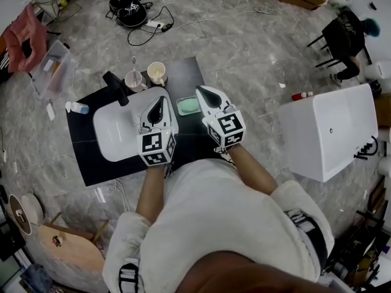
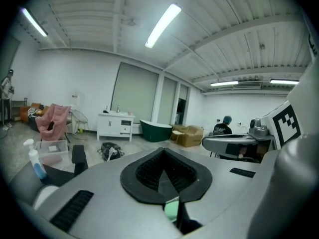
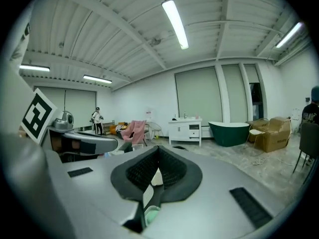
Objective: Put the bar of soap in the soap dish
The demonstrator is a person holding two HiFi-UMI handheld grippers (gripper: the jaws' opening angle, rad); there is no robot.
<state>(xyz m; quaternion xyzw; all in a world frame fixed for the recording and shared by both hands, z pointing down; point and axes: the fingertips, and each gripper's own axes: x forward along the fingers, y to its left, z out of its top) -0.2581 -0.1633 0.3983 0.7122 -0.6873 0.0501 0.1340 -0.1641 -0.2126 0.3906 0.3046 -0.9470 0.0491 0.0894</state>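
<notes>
Where the soap lies: the green soap (image 1: 188,105) is already inside the pale soap dish (image 1: 179,107), on the black table (image 1: 183,72) just beside the right edge of the white sink (image 1: 113,133).
Left claw: my left claw (image 1: 161,99) is pressed together and holds nothing; in the left gripper view only a green patch shows low down, below the tips.
Right claw: my right claw (image 1: 201,91) also has its jaws together, with nothing pinched.
Direction: in the head view the soap lies between my two claws and below them, to the right of the left tip and to the left of the right tip.
Long axis: it seems to run across, from one claw toward the other, but the bar is small and I am not sure.
Nearer hand: the right one, by a little, I think.
Around: a black faucet (image 1: 116,87) and two cups (image 1: 134,79) stand behind the sink, well apart from the dish.
In the way: nothing stands between the claws and the dish.
Judgement: the task looks finished, so no new grasp seems needed.
</notes>
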